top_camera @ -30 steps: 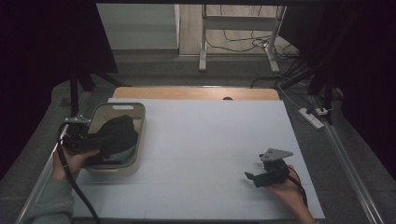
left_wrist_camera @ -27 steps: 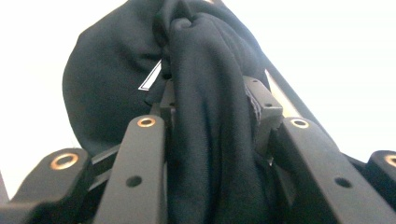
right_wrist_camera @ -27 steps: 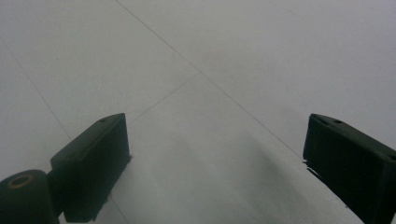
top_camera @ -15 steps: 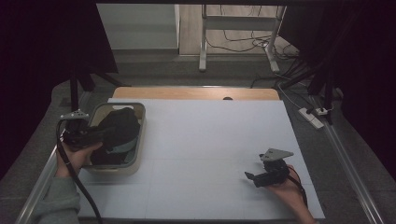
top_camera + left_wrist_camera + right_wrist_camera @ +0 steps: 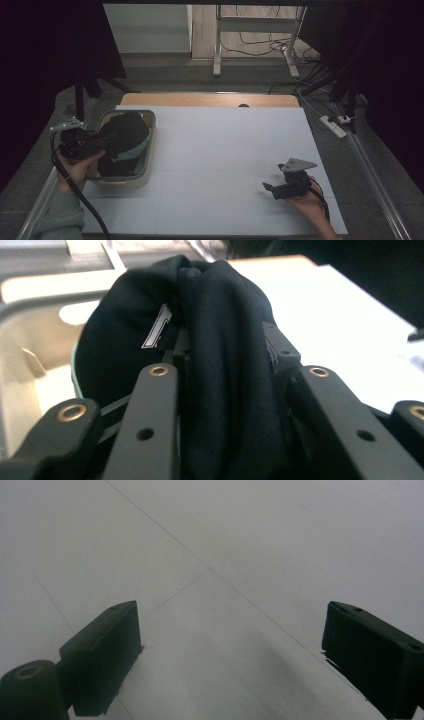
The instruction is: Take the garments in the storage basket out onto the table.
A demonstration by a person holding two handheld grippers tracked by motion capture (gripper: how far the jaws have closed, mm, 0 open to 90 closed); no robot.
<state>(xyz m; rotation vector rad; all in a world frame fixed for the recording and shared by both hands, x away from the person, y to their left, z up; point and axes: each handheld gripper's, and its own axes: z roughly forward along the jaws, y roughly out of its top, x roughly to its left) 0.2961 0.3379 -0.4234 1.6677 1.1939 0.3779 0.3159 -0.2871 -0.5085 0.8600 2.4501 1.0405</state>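
Note:
A black garment [image 5: 125,135] with a small white label lies heaped in a beige tub [image 5: 120,181] at the table's left edge. My left gripper [image 5: 106,140] reaches into the tub from the left and is shut on a thick fold of it. In the left gripper view the black garment [image 5: 220,300] bulges up between the jaws of my left gripper [image 5: 225,347], with the tub's pale wall [image 5: 30,340] at the left. My right gripper [image 5: 270,190] rests low over the white table near the front right, open and empty. In the right gripper view my right gripper [image 5: 240,650] shows its jaws far apart over bare tabletop.
The white table top [image 5: 225,150] spreads between the two hands. A wooden strip [image 5: 210,100] runs along its far edge. Beyond it are a metal stand's legs [image 5: 217,50], floor cables and a power strip [image 5: 334,126] at the right.
The left gripper and the garment in it have shifted slightly away from me within the tub. The right gripper has stayed where it was.

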